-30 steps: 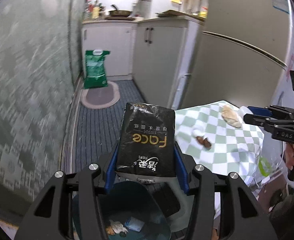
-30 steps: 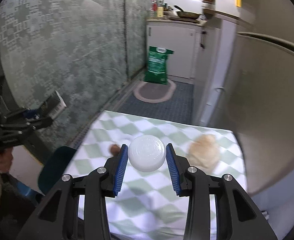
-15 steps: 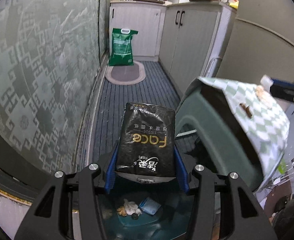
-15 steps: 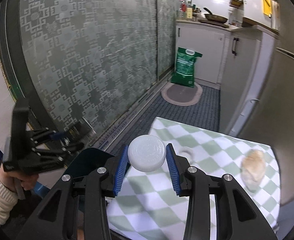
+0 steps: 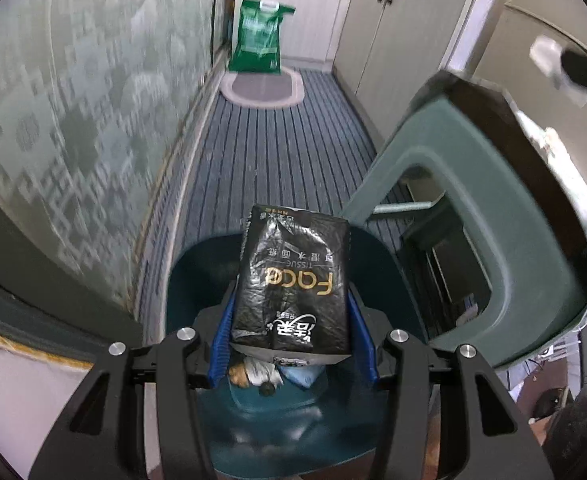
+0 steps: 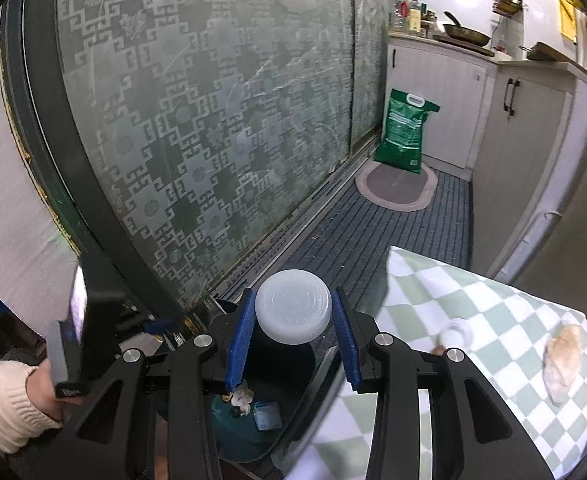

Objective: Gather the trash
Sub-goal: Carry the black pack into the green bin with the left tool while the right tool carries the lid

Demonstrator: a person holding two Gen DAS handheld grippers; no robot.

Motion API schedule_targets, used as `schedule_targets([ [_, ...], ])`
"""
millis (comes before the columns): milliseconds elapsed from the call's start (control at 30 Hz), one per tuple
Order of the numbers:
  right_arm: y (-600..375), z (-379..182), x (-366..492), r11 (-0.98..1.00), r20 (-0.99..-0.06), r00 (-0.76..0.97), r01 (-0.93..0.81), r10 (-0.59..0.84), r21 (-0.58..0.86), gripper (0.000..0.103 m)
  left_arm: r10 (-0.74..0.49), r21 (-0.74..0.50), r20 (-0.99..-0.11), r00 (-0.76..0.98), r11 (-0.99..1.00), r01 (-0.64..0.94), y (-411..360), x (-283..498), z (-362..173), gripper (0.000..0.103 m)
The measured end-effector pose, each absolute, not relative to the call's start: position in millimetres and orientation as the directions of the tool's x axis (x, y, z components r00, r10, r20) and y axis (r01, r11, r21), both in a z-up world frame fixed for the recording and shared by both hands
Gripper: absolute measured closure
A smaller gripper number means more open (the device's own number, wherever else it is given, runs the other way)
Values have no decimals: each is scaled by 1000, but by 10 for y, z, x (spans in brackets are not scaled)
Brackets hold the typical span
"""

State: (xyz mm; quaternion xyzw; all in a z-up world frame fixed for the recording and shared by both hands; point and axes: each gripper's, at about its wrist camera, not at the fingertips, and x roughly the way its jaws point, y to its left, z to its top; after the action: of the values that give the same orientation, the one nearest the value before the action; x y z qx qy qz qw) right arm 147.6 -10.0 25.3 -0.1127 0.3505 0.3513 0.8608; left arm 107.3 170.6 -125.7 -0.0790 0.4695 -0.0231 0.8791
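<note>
A crumpled black tissue pack (image 5: 291, 280) and a white round lid (image 6: 292, 306) hang above a teal bin (image 5: 197, 276) holding scraps.

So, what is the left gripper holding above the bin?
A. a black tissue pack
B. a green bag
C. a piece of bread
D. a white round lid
A: the left gripper is shut on the black tissue pack, right over the bin.
</note>
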Motion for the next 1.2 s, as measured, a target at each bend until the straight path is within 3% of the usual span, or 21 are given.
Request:
schedule_targets([
  [367,221,70,1463,707,-720,467,-706,513,45,64,-141,-191,-889,435,979,-73,1806,1019,-1825,49],
  [800,411,-62,1492,701,-749,444,-713,492,37,64,-131,-174,-901,413,982,-68,1919,987,-1913,43],
  [1200,637,-438,1476,703,-806,404,-711,432,20,64,-80,-155,-818,569,984,-85,2092,954,-1466,55],
])
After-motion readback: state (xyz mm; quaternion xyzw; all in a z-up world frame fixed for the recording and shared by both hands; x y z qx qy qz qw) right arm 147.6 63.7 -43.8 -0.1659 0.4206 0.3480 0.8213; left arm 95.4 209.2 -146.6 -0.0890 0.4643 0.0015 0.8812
